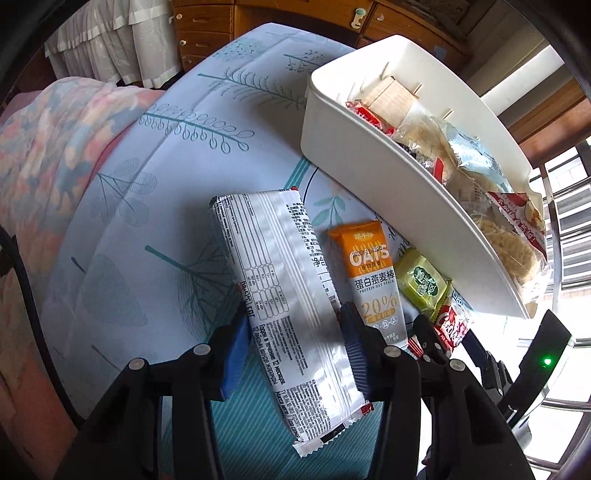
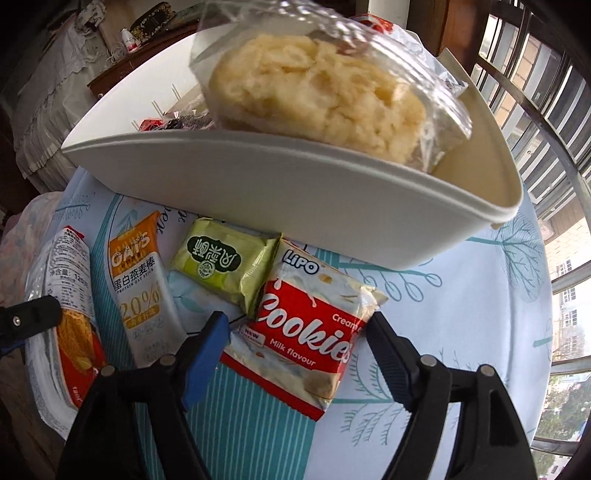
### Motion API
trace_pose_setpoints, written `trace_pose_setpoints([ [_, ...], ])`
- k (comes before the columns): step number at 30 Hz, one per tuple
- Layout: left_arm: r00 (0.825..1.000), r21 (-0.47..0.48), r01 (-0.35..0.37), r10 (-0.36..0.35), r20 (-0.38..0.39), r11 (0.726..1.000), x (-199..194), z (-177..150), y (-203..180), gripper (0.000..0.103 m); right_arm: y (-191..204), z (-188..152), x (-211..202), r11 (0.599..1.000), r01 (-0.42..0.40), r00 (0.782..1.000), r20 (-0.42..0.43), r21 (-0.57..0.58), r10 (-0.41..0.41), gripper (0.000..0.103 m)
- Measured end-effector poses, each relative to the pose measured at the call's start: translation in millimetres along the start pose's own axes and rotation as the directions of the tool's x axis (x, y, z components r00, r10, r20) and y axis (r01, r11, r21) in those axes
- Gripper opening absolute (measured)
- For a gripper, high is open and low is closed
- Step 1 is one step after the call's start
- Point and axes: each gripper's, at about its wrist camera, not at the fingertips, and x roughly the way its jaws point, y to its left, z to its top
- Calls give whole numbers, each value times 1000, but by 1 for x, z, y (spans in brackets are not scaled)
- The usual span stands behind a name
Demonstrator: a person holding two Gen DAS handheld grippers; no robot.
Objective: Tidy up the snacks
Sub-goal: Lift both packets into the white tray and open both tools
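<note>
My left gripper [image 1: 293,328] is shut on a long white snack pack [image 1: 284,280], its blue pads pressing both long sides; the pack hangs a little above the cloth. Beside it lie an orange oat bar [image 1: 373,273], a green packet [image 1: 423,282] and a red cookies pack [image 1: 448,328]. In the right wrist view my right gripper [image 2: 295,328] stands open astride the cookies pack [image 2: 306,328], which lies flat on the cloth. Behind it are the green packet [image 2: 225,266], the oat bar [image 2: 142,288] and the white bin [image 2: 295,206], with a clear bag of pale crackers [image 2: 317,96] on top.
The white bin [image 1: 369,177] holds several wrapped snacks. A leaf-print cloth [image 1: 166,155] covers the round table. A floral blanket [image 1: 55,129] lies to the left, wooden drawers [image 1: 207,26] stand behind, and window bars [image 2: 546,110] run along the right.
</note>
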Motion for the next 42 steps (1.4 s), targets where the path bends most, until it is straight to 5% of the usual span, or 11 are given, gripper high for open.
trace_pose_setpoints([
  [5, 1000, 39, 10, -10, 0, 999, -8, 5, 2, 46, 10, -2, 2, 999, 51, 998, 23, -5, -51, 71],
  [9, 1000, 83, 17, -18, 8, 996, -18, 10, 1, 46, 11, -5, -1, 998, 59, 998, 19, 18, -59, 56],
  [16, 998, 182, 30, -38, 41, 983, -50, 27, -4, 46, 12, -12, -16, 996, 66, 998, -6, 68, -65, 52],
  [25, 988, 304, 52, -95, 125, 951, -97, 67, -25, 46, 29, -4, -99, 999, -20, 996, 87, 29, 18, 52],
  [30, 972, 361, 51, -129, 196, 931, -114, 95, -39, 37, 40, 25, -139, 998, -68, 971, 230, 7, 65, 53],
  [33, 953, 397, 58, -170, 252, 916, -121, 115, -51, 22, 44, 42, -155, 997, -72, 941, 331, -6, 70, 53],
  [36, 937, 431, 57, -197, 287, 901, -120, 132, -65, 22, 48, 59, -155, 998, -58, 910, 410, -23, 63, 53],
  [42, 943, 460, 71, -210, 259, 885, -106, 148, -73, 22, 53, 86, -131, 999, -40, 897, 440, -32, 49, 56],
])
